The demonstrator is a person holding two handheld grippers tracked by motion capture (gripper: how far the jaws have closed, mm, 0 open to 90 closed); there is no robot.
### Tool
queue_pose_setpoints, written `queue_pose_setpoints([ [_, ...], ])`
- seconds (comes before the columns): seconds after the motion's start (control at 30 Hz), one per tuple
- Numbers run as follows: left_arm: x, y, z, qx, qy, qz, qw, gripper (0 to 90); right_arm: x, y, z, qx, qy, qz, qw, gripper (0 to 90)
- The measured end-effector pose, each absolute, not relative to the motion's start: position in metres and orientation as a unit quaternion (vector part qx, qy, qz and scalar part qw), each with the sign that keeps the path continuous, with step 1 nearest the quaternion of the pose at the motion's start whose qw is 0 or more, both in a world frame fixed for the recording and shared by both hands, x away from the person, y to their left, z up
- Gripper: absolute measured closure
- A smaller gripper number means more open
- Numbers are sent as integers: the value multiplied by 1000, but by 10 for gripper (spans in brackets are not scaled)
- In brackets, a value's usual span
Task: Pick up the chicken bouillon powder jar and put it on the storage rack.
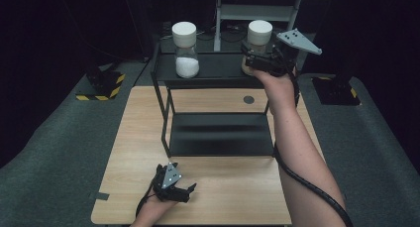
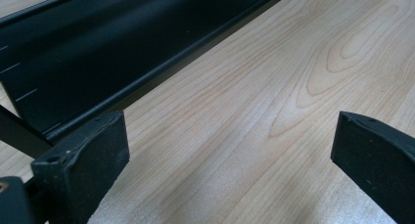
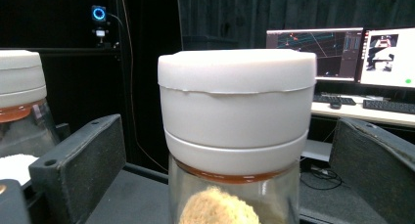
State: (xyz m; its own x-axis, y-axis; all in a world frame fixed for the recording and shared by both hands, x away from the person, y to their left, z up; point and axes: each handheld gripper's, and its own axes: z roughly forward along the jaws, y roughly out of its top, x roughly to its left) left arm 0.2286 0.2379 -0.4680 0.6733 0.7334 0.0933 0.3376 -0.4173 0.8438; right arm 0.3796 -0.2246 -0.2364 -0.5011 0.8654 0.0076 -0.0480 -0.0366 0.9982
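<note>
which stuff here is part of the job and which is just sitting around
In the job:
- right tongs, open around the jar
- jar of tan filling, standing on the rack's top shelf
- black rack

Just sitting around:
- jar of white powder, on the same shelf
- left tongs, open above the table

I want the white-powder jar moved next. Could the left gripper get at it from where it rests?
Probably not without a long reach: the left gripper lies open on the wooden table's near edge, while the white-lidded glass jar of white powder stands on the black metal rack's top shelf.

Two jars on rack's top shelf [image 1: 218, 68], left jar [image 1: 186, 51], right jar [image 1: 258, 38] between right tongs [image 1: 253, 58]
</note>
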Motion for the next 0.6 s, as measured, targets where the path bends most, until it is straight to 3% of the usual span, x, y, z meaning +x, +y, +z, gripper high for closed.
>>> queue_pose_setpoints([
  [0.6, 228, 236, -467, 814, 324, 236, 420, 11, 364, -234, -243, 337, 599, 635, 353, 0],
])
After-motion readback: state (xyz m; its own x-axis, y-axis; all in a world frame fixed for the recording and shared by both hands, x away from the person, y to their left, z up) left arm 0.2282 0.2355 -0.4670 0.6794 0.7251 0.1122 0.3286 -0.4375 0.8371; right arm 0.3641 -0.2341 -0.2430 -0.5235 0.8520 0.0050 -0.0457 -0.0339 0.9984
